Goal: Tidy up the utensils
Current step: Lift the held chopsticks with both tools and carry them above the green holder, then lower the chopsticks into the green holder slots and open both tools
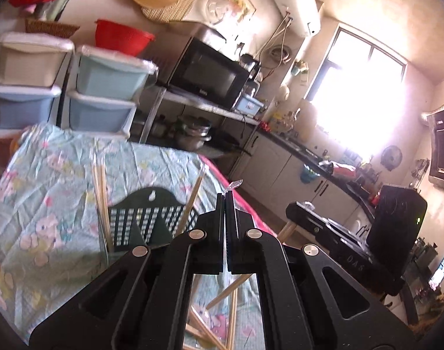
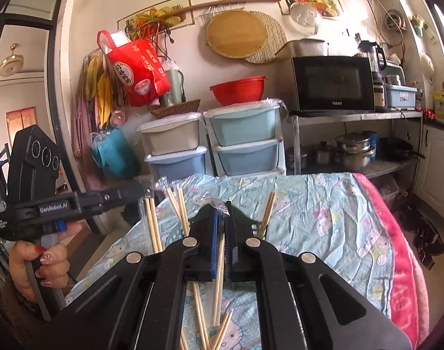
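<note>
We've got the left gripper [image 1: 225, 201] w/ jaws pressed fully together on a clear plastic wrapper [image 1: 233, 185], a scrap poking past the tips. The right gripper [image 2: 224, 213] is clamped on crinkled clear plastic film [image 2: 214, 203] and a pale wooden chopstick [image 2: 219, 265]. More loose wooden chopsticks [image 2: 204, 320] lie on the light-blue cartoon-print tablecloth [image 2: 324, 204]; several stand upright in the dark-green slotted plastic holder [image 1: 151, 218].
</note>
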Demonstrator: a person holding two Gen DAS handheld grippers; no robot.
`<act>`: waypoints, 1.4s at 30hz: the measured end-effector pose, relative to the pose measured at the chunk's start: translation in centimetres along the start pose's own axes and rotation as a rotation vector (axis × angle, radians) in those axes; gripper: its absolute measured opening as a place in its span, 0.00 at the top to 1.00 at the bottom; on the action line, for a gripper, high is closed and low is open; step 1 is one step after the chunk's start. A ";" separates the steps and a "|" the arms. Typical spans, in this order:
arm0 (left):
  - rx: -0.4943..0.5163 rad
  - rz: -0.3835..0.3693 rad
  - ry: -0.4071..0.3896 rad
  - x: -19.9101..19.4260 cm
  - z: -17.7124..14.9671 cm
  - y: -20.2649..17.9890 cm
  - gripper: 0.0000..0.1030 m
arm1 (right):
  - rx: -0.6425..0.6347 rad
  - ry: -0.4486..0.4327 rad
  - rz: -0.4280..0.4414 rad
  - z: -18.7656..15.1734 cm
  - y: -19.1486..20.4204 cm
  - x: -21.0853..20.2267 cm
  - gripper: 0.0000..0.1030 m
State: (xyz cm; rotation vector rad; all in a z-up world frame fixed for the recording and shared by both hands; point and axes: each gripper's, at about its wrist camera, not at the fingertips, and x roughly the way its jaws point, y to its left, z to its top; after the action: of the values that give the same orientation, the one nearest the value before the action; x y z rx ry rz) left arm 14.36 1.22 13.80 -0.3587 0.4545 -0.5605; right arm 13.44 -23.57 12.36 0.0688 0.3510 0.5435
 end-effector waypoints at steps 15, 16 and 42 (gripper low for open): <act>0.073 0.038 -0.145 -1.7 5.8 -1.8 1.00 | -0.039 -0.119 -0.035 4.6 -0.2 -1.1 0.96; 0.080 0.046 -0.154 -1.7 6.2 -1.9 1.00 | -0.041 -0.126 -0.037 5.0 -0.1 -1.2 0.96; 0.074 0.156 -0.208 1.7 8.9 2.4 1.00 | -0.029 -0.209 -0.119 8.2 -2.6 2.8 0.96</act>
State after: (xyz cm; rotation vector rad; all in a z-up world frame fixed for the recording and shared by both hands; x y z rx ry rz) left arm 21.10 3.92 19.75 -0.3043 0.2582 -0.3825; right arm 19.85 -24.11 18.81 0.0750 0.1424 0.4191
